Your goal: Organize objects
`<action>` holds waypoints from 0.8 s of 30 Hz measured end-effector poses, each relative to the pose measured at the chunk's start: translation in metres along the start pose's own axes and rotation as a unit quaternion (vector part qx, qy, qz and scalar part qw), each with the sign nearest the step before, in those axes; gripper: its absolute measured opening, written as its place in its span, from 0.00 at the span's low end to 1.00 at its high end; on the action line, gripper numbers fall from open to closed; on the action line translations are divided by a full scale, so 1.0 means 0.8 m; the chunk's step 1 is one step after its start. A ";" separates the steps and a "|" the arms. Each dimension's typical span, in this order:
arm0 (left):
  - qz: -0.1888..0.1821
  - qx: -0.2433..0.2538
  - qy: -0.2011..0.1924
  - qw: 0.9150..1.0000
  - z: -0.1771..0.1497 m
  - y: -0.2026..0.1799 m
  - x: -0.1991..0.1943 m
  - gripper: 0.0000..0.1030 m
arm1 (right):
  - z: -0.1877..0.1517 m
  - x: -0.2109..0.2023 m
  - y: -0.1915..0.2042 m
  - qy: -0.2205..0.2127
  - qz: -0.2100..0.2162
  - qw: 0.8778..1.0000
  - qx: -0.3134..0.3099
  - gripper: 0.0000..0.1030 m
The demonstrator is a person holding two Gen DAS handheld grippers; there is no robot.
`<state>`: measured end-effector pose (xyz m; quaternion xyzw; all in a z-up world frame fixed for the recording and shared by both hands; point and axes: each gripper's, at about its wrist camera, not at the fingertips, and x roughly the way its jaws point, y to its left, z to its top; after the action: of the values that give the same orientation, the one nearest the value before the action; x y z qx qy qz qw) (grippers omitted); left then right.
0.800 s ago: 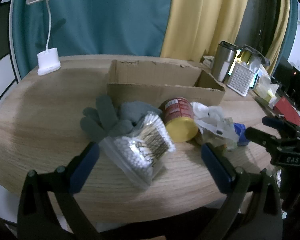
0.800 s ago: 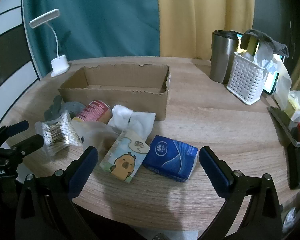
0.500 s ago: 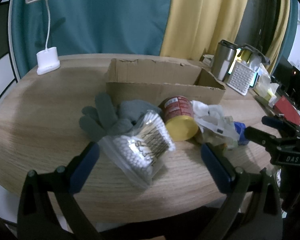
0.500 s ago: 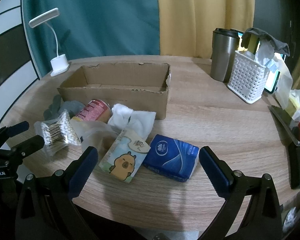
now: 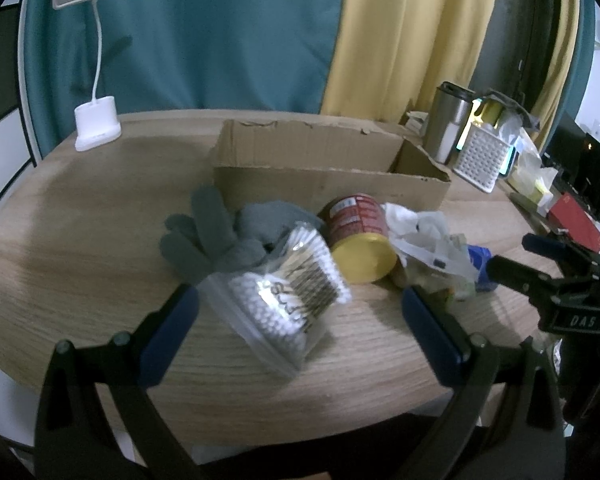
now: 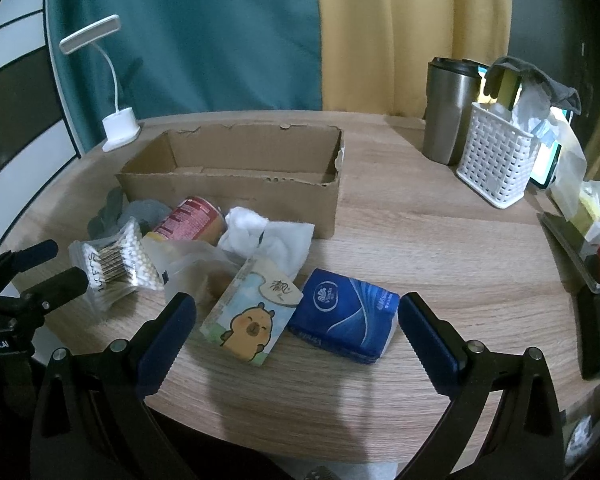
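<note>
Landmark: shallow open brown cardboard box [image 6: 236,168], mid-table on the round light-wood table [image 6: 420,248].

Left gripper [image 5: 300,320]: blue-padded jaws spread wide, nothing clamped, nose angled down at the table. Clear plastic bag of white cotton swabs [image 5: 288,300] lies between the jaws on the tabletop; pads are apart from it on both sides.

Right gripper [image 6: 296,328]: jaws equally wide, nothing clamped. Pale-blue tissue pack with a cartoon capybara [image 6: 254,316] and dark-blue soft tissue pack [image 6: 346,314] lie side by side, touching, between the jaws; no pad contact visible.

Clutter, all in front of the box's near wall and outside it:
- grey knit glove [image 5: 216,232], front-left of the box, partly under the swab bag
- red-labelled can with yellow lid [image 5: 360,236], on its side, just in front of the near wall, lid towards the left camera
- crumpled white cloth [image 6: 268,236], touching the near wall towards the box's right end
- crumpled clear plastic bag [image 6: 192,264], between can and capybara pack

Box interior as far as visible: bare cardboard floor.

Left of the box at the table's back edge: white gooseneck desk lamp [image 6: 118,128]. Right of the box, well apart: steel tumbler [image 6: 446,112] beside a white perforated plastic basket [image 6: 496,160] stuffed with items.
</note>
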<state>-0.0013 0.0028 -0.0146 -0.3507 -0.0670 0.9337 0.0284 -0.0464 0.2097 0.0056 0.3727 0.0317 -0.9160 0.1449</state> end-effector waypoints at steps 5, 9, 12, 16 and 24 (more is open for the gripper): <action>0.000 0.000 0.000 1.000 0.000 0.000 0.001 0.99 | 0.000 0.000 0.000 0.002 0.001 1.000 0.000 1.00; 0.000 0.001 0.000 1.000 -0.001 0.000 0.001 0.99 | -0.001 0.001 -0.001 0.003 0.002 1.000 0.001 1.00; 0.000 0.001 -0.001 1.000 -0.002 -0.001 0.001 0.99 | -0.002 0.002 -0.002 0.004 0.002 1.000 0.001 1.00; 0.000 0.001 0.000 1.000 -0.003 -0.001 0.001 0.99 | -0.003 0.002 -0.003 0.005 0.002 1.000 0.003 1.00; 0.000 0.002 0.000 1.000 -0.004 -0.001 0.000 0.99 | -0.003 0.003 -0.003 0.008 0.004 1.000 0.002 1.00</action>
<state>0.0004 0.0040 -0.0168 -0.3506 -0.0652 0.9338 0.0291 -0.0471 0.2117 0.0020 0.3808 0.0293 -0.9123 0.1477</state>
